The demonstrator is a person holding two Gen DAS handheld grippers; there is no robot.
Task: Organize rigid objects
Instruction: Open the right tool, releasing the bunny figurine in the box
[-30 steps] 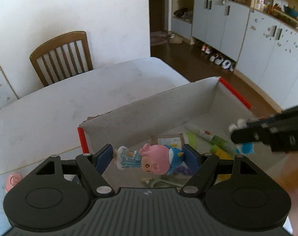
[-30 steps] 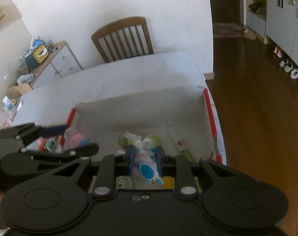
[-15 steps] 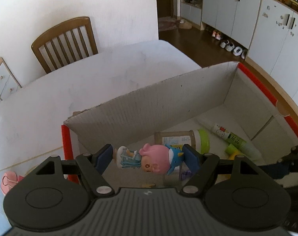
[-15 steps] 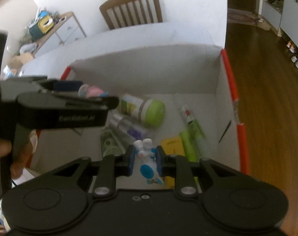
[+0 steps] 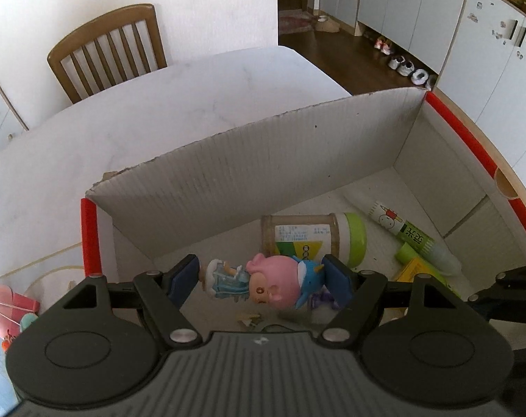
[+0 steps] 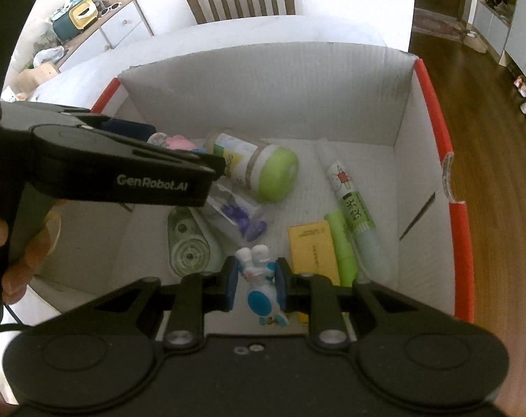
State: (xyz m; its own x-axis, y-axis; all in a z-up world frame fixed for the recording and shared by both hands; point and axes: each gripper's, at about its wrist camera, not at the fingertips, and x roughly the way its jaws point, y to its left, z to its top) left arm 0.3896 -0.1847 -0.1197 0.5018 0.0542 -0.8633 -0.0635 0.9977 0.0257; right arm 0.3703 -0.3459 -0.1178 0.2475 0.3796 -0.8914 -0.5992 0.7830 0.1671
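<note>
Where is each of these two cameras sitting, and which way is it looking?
Left wrist: sits on the left gripper, looks down into the cardboard box; its fingers clamp a pink-haired doll.
Right wrist: sits on the right gripper, looks steeply down; its fingers clamp a small white-and-blue figure; a hand shows.
Shared: box, green-capped jar, chair.

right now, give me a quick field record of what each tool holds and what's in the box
left tool: shut on pink-headed figurine, held sideways over the box
right tool: shut on white and blue figurine
box: cardboard, red-edged, open top
in box: green-lidded jar, glue tube, yellow card
</note>
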